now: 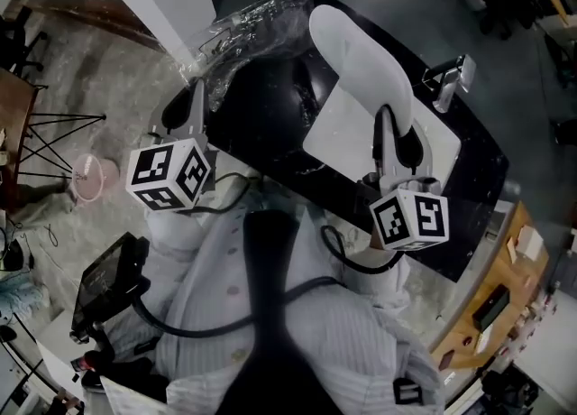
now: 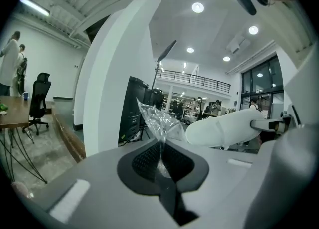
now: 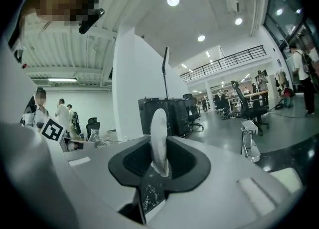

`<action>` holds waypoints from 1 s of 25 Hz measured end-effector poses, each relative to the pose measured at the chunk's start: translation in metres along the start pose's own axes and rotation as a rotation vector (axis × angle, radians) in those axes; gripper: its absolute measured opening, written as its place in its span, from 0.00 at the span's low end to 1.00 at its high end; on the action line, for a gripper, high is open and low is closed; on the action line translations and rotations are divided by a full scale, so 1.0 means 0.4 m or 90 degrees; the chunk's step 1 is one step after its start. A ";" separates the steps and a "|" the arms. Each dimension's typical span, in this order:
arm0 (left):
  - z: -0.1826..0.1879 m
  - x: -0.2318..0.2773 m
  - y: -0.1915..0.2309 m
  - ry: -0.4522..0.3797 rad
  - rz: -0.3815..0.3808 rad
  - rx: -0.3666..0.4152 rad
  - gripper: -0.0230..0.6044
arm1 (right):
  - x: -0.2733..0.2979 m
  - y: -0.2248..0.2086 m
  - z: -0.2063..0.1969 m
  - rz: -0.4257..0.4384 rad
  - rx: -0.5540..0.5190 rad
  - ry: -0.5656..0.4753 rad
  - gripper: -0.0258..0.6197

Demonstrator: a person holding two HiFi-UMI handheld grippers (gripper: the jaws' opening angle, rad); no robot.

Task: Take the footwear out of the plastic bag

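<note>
Pulling in opposite directions seems the reason for both holds: the left gripper [image 1: 198,102] anchors the plastic bag [image 1: 257,21] above the black table's [image 1: 469,179] far-left edge, so the right gripper [image 1: 394,142] can lift the white footwear [image 1: 361,61] free over the table's middle (it looks clear of the bag's mouth). The left jaws are clamped tight on a fold of clear film. The right jaws, partly apart, pinch the footwear's thin edge.
</note>
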State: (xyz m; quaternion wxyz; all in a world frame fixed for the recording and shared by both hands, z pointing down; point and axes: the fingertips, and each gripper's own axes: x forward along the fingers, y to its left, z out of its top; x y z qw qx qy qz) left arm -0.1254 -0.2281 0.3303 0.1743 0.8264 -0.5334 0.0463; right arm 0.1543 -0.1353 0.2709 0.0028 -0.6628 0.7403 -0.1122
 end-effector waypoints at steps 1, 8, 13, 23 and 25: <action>-0.003 0.001 -0.007 0.000 -0.003 0.000 0.04 | 0.004 0.010 -0.002 -0.004 -0.004 -0.004 0.18; -0.010 0.013 -0.043 0.003 -0.023 0.000 0.04 | 0.009 0.037 -0.009 0.008 -0.006 0.000 0.18; -0.005 0.011 -0.051 -0.004 -0.026 0.000 0.04 | 0.004 0.026 0.002 0.001 -0.004 -0.010 0.18; -0.002 -0.002 -0.049 -0.017 -0.031 -0.018 0.04 | 0.008 0.043 -0.002 0.024 0.026 -0.010 0.18; -0.002 -0.003 -0.044 -0.017 -0.029 -0.023 0.04 | 0.009 0.045 -0.003 0.026 0.035 -0.010 0.18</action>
